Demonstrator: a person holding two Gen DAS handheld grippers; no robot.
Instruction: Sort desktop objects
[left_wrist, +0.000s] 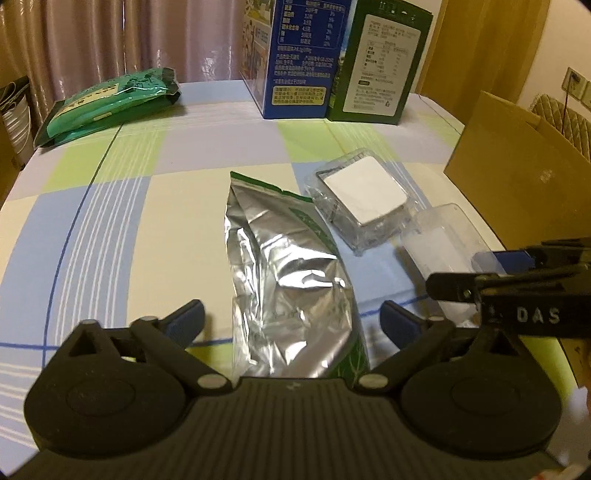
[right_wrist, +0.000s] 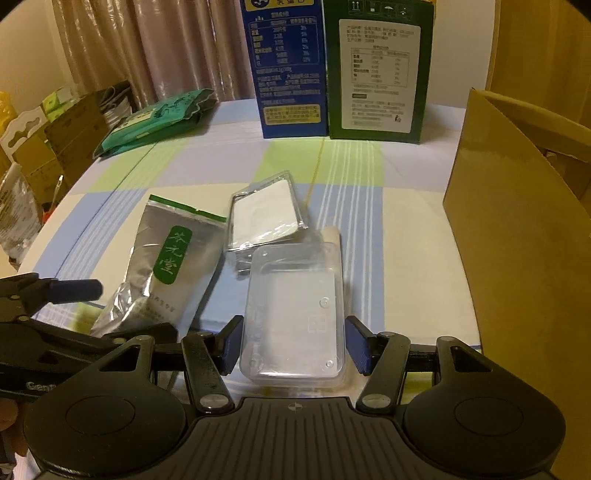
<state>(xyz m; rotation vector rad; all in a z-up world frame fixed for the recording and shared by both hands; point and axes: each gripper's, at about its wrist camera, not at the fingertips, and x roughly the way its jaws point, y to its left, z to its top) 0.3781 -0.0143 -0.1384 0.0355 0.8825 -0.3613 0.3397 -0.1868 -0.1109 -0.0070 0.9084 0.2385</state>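
Right gripper (right_wrist: 293, 345) clamps clear tray (right_wrist: 295, 314) edges; left gripper (left_wrist: 293, 321) gapes around foil pouch (left_wrist: 288, 280).

The table (right_wrist: 406, 229) wears a cloth with blue, green and cream squares. On it lie a silver bag (left_wrist: 280, 280), two clear plastic boxes (right_wrist: 295, 314) (right_wrist: 264, 212) and green packets (left_wrist: 107, 107). A blue box (left_wrist: 299, 59) and a green box (left_wrist: 380, 62) stand at the back.
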